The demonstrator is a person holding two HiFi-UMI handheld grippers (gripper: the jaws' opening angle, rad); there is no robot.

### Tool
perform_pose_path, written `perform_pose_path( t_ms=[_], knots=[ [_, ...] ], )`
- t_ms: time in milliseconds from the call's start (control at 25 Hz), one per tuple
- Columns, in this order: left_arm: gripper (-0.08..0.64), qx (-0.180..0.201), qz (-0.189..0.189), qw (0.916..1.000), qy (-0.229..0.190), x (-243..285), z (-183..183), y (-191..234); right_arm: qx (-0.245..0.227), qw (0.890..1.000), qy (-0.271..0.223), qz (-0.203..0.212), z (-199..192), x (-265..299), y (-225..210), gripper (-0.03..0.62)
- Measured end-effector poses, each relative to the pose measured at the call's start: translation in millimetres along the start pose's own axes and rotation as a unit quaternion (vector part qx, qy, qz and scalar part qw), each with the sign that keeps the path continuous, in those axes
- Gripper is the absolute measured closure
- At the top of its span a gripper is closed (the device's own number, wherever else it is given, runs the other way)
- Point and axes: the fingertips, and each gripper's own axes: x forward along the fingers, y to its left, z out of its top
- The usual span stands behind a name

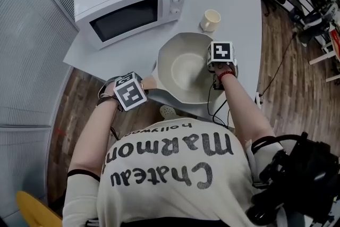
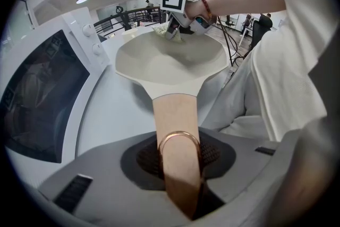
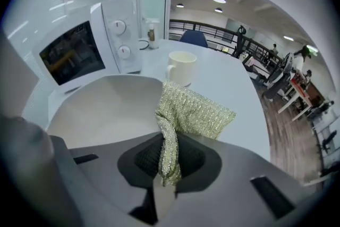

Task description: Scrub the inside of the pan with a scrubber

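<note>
Head view shows the pale pan point(image 1: 179, 67) sitting near the tabletop's point(image 1: 241, 13) front edge, its tan handle point(image 1: 149, 83) pointing off to the person's left. The left gripper point(image 1: 143, 86) has that handle pinched between its jaws; in the left gripper view the handle point(image 2: 177, 125) runs straight out from the pads, with its copper hanging loop point(image 2: 179, 141) just at the grip. The left hand point(image 1: 112, 90) sits low by the table's front edge, wrist bent, with the forearm coming up from below. On the other side, the right gripper point(image 1: 215, 70) is clamped on a glittery yellow-green scrubber point(image 3: 192, 109), which fans out past the jaws. It meets the pan's inner wall point(image 3: 106, 109) up near the rim, on the side opposite the handle. The right arm point(image 1: 241, 109) reaches straight forward over the table edge, a red band at the wrist, the hand tipping the gripper down into the pan. A cream mug point(image 1: 210, 20) stands just beyond the pan, and a white microwave point(image 1: 127, 0) fills the far left corner.
</note>
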Motion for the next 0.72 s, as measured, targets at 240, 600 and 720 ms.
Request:
perform_pose_path(
  t_ms=[240,600,720],
  knots=[
    [0.428,-0.002,-0.003,1.0,0.001,-1.3,1.1,-3.1,0.115,0.915,0.053,0.384,-7.6,-66.1,126.5,0.549],
    [0.428,-0.002,0.003,1.0,0.001,0.2,0.8,-2.3,0.177,0.796,0.175,0.552,-46.7,-88.9,227.7,0.546],
    [0.43,-0.002,0.007,1.0,0.002,1.1,0.8,-2.1,0.22,0.789,0.193,0.54,-53.6,-67.3,236.6,0.546]
  ],
)
